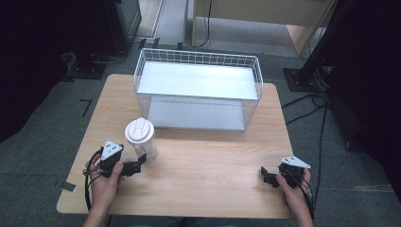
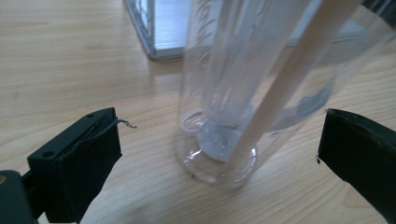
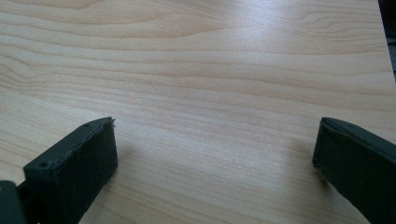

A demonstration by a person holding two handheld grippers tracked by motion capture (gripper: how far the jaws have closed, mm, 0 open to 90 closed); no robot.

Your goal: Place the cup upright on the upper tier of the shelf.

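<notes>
A: How many things are on the table [image 1: 198, 161]?

B: Two that aren't mine: one jug [image 1: 140, 138] and one wire rack [image 1: 198, 87]. Then my two grippers, one in each hand.

A: Where is the jug from your jaws?

B: Straight ahead of my left gripper [image 1: 137, 165], just beyond the jaw tips and about midway between them. In the left gripper view the jug [image 2: 243, 93] stands upright on the wood, its round base down, and neither jaw touches it.

A: How do those jaws stand?

B: Wide apart, one on each side, holding nothing.

A: Anything in the jug?

B: It is clear plastic with a white lid on top. Inside I see one narrower clear tube running down the middle to a small base piece, and one pale strip [image 2: 289, 79] slanting along the wall. I can't tell whether there is liquid in it.

A: And the rack?

B: One, with two white shelves, upper and lower, both bare. It sits past the jug, farther from my left jaws; a corner of it [image 2: 154, 28] shows behind the jug on the left.

A: Your right gripper [image 1: 270, 178]?

B: Jaws wide as well, gripping nothing. Between and ahead of them lies plain wood [image 3: 210, 93], well apart from the jug.
</notes>
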